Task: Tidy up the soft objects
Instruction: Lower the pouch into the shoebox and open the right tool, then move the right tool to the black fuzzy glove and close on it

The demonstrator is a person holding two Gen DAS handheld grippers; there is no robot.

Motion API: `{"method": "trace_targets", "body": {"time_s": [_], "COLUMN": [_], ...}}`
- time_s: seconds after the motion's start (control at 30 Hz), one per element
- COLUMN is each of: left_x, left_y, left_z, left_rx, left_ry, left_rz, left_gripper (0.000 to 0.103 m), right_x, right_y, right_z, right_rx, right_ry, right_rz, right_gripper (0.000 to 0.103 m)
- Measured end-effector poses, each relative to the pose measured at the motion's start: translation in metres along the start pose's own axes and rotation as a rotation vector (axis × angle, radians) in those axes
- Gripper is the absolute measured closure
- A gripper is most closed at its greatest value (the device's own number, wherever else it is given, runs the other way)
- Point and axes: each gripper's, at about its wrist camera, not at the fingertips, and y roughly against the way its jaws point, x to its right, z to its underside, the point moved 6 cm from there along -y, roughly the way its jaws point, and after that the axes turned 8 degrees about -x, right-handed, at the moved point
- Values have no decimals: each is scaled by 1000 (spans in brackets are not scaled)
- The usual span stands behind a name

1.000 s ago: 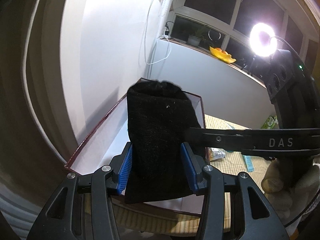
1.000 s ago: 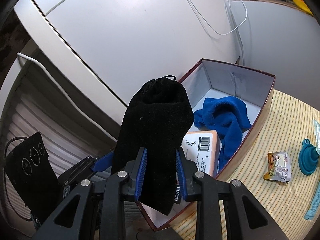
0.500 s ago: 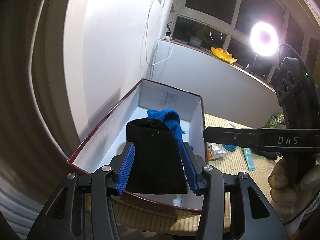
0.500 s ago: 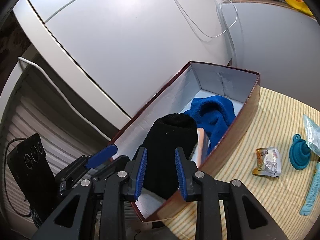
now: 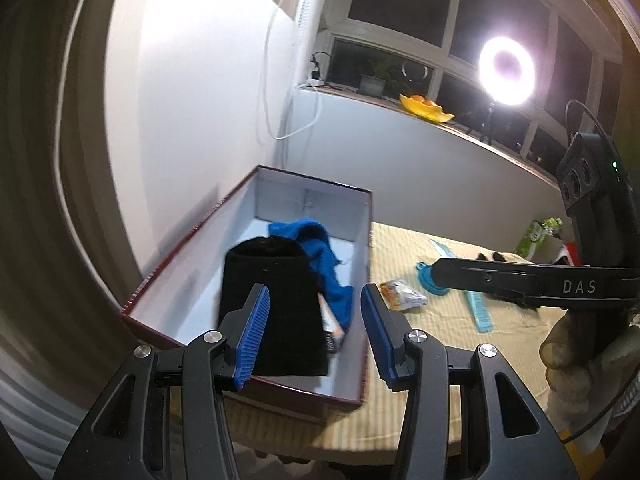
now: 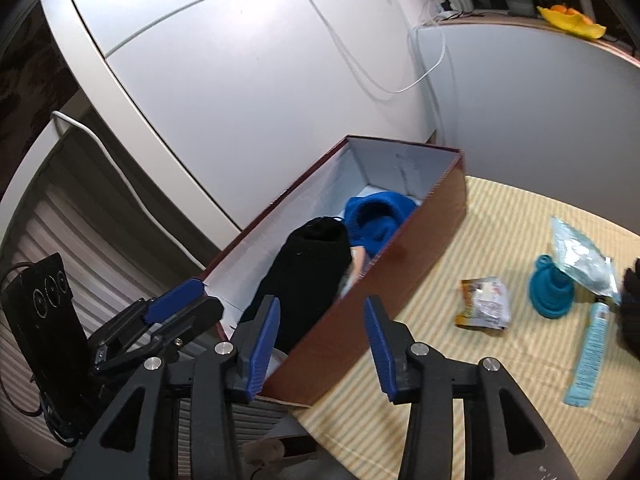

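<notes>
Black sock [image 5: 276, 300] now down in box [image 5: 366, 240], both grippers [image 5: 314, 326] [image 6: 320, 340] open, empty.

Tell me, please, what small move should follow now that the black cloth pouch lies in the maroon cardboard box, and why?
Probably swing the right gripper toward the dark soft item at the striped mat's right edge. The black cloth pouch already lies in the maroon cardboard box beside the blue knitted cloth; the right jaws are opening with nothing between them, and the left gripper is open too.
</notes>
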Motion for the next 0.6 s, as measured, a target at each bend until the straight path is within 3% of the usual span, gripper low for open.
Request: {"method": "trace_targets", "body": {"time_s": [0.07, 0.23, 0.6], "left_x": [7, 36, 108], "left_y": [2, -1, -26], "left_z": [2, 7, 20], "left_rx": [-2, -20, -97], "left_ry": [-9, -48, -135], "left_rz": [12, 56, 162], "left_gripper": [56, 56, 56], "right_x": [9, 44, 152], "right_y": [12, 47, 127], "right_z": [6, 26, 75], "right_rx": [21, 73, 150], "right_ry": [4, 2, -180], "right_rz": [27, 133, 266], "right_gripper": [49, 43, 43]}}
